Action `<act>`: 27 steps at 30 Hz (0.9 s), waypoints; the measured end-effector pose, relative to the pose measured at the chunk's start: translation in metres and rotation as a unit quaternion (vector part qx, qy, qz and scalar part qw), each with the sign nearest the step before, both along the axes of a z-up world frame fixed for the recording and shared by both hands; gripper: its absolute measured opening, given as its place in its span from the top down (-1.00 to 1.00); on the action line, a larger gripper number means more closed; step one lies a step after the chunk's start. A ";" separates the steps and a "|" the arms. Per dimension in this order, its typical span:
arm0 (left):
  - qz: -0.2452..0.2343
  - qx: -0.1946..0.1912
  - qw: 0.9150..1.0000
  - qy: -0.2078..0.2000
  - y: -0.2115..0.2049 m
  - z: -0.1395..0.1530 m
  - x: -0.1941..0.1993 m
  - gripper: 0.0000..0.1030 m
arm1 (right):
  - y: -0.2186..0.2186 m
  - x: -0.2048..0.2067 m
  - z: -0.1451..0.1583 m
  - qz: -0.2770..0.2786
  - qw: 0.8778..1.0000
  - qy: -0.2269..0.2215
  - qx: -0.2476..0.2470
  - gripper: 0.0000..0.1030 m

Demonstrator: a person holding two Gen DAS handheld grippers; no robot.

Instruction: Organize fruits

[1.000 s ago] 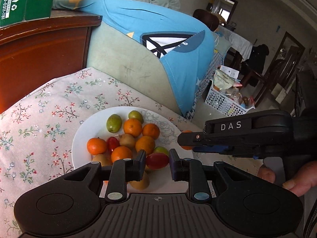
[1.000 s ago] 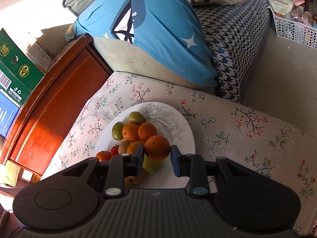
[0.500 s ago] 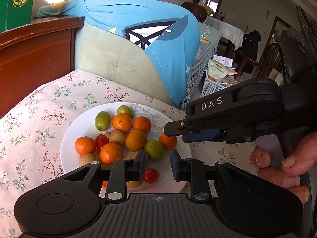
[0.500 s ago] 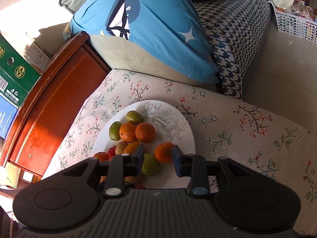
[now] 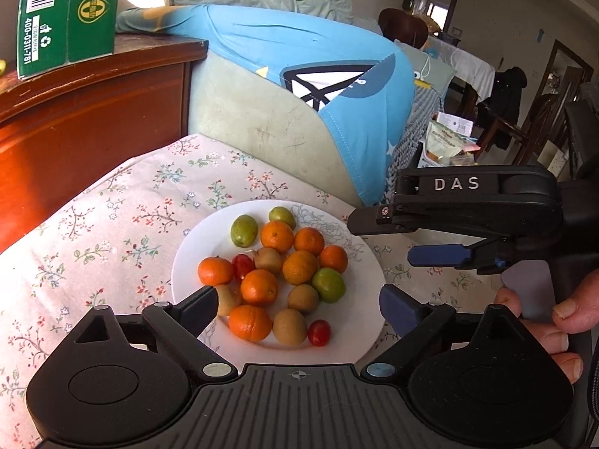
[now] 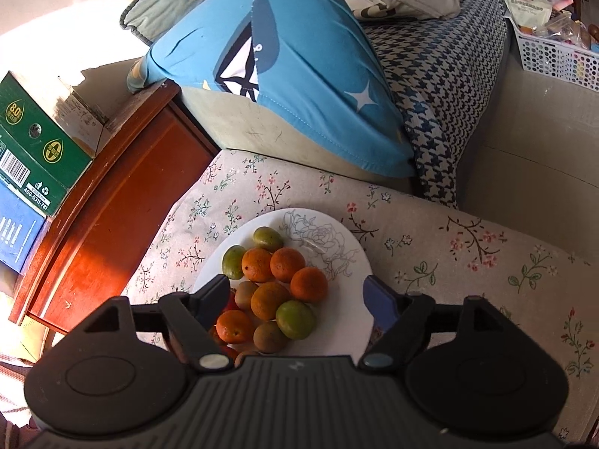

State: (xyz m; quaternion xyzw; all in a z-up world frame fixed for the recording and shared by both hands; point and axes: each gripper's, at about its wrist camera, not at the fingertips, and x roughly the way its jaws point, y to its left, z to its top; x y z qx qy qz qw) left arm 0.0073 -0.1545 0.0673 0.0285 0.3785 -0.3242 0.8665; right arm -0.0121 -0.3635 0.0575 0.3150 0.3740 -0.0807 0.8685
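Note:
A white plate (image 5: 359, 299) on the floral cloth carries several oranges, green fruits, brown kiwis and small red tomatoes. My left gripper (image 5: 299, 301) hovers over the plate's near edge. Its jaws are opening wide, with nothing pressed between them. A red tomato (image 5: 319, 332) lies loose on the plate below. The right gripper (image 5: 393, 237) shows at the plate's right rim, held by a person's hand (image 5: 543, 321). In the right wrist view my right gripper (image 6: 295, 293) is also opening above the fruit pile. An orange (image 6: 309, 284) rests free on the plate (image 6: 337, 232).
The floral cloth (image 5: 112, 224) covers the low table. A wooden cabinet (image 5: 93, 112) with a green carton (image 5: 67, 15) stands to the left. A sofa with a blue cushion (image 5: 318, 75) rises behind the plate. A white basket (image 6: 554, 56) sits far right.
The left gripper let go of a red tomato, which now lies at the plate's front. The right gripper let go of an orange onto the pile. Both jaws have spread wide.

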 end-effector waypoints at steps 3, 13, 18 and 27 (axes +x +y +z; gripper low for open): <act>0.017 0.010 1.000 0.014 0.006 0.000 0.001 -0.86 | 0.007 -0.003 0.004 0.004 1.000 0.007 -0.015 -0.72; 0.067 0.079 0.993 0.052 0.021 -0.007 -0.006 -0.87 | 0.025 -0.017 0.014 -0.008 0.994 0.062 -0.090 -0.95; 0.080 0.095 0.991 0.056 0.024 -0.007 -0.008 -0.87 | 0.040 -0.027 0.014 -0.001 0.984 0.105 -0.146 -0.96; 0.111 0.131 0.984 0.042 0.028 -0.007 -0.002 -0.88 | 0.049 -0.042 0.011 -0.010 0.979 0.124 -0.162 -0.97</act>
